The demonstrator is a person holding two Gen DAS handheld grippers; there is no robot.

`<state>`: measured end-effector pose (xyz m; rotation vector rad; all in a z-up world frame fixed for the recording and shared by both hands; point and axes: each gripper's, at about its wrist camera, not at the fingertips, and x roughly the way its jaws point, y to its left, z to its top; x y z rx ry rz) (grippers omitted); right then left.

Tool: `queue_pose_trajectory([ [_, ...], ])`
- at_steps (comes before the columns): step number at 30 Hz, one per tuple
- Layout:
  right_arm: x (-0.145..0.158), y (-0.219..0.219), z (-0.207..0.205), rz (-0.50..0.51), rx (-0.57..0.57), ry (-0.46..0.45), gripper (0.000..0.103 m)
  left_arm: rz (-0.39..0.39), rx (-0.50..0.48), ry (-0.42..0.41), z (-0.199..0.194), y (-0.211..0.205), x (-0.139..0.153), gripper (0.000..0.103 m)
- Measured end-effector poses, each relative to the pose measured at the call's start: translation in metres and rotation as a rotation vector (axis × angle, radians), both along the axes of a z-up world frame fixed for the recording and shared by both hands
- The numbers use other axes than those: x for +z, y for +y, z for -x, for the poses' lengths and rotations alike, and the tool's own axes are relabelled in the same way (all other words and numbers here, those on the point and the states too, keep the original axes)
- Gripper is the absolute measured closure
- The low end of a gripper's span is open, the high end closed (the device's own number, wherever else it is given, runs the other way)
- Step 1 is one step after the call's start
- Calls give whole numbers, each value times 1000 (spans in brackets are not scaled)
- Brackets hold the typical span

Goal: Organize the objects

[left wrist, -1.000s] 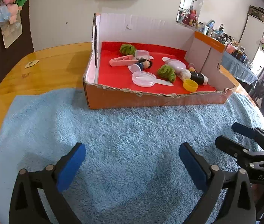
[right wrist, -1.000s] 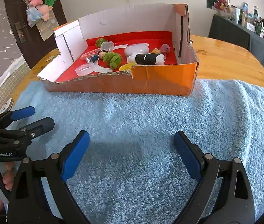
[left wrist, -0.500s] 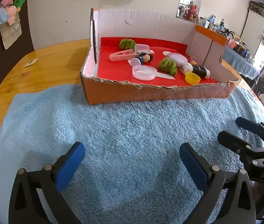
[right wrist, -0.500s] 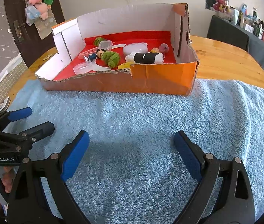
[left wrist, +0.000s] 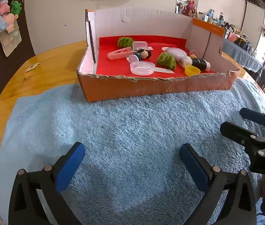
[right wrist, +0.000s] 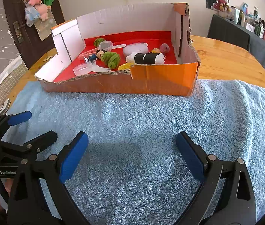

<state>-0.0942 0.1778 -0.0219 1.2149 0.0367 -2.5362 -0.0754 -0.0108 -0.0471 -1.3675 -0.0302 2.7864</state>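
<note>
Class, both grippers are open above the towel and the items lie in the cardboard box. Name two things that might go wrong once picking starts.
1. The clear round lid is flat and low on the red liner, so the left gripper may slip off it or snag the liner.
2. The green yarn bundle lies close against the small figure, so the right gripper may catch both. The torn front wall of the box could also be knocked.

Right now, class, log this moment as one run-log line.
left tool: open, empty | right tool: open, empty | both over blue towel | toys in cardboard box
</note>
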Motion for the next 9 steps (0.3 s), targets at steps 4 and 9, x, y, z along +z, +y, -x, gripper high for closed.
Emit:
queue_pose_trajectory([
  [4,0,0,0,6,0,0,6,-3,-1,6,0,0,0,0],
  [9,0,-1,0,2,-1,0,6,-3,-1,10,-2,-1,-1,0],
])
